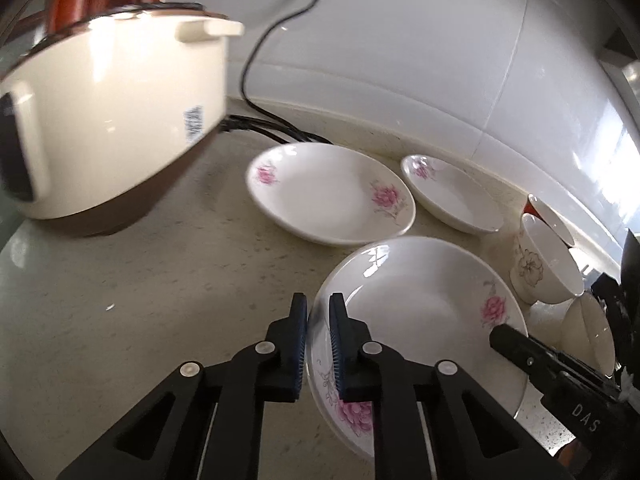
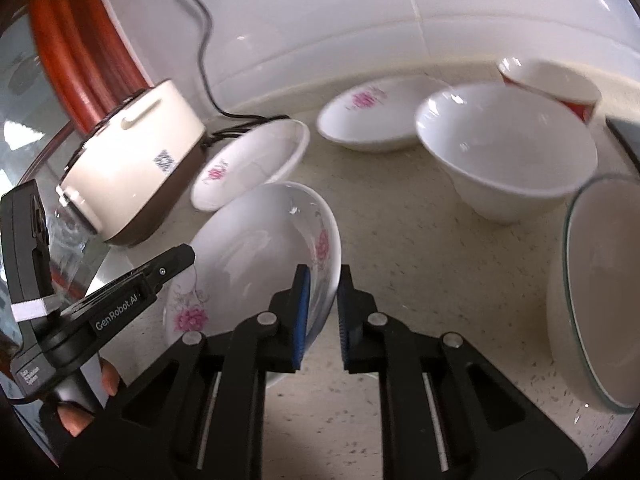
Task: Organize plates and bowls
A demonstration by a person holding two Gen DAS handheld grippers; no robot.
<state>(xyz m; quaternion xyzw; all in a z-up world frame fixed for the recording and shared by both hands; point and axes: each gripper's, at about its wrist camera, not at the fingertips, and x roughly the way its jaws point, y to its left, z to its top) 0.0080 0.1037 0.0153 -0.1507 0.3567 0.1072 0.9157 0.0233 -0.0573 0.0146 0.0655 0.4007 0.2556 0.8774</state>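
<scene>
A white deep plate with pink flowers (image 1: 420, 304) (image 2: 256, 256) is held by both grippers and looks tilted above the counter. My left gripper (image 1: 318, 320) is shut on its left rim. That gripper's black tip (image 2: 180, 258) shows in the right wrist view. My right gripper (image 2: 324, 292) is shut on the opposite rim, and its finger (image 1: 500, 332) reaches in from the right. A second large floral plate (image 1: 332, 196) (image 2: 256, 156) and a smaller one (image 1: 452, 196) (image 2: 368, 120) lie behind. A white bowl (image 1: 548, 264) (image 2: 508, 152) and a red-and-white bowl (image 1: 552, 220) (image 2: 560, 88) stand to the right.
A cream rice cooker (image 1: 112, 120) (image 2: 132, 168) stands at the left with black cords (image 1: 276, 128) running up the tiled wall. Another pale bowl (image 1: 588, 328) (image 2: 600, 280) sits close on the right. A person's fingers (image 2: 108, 380) grip the left handle. Speckled counter (image 1: 160, 300) lies open front left.
</scene>
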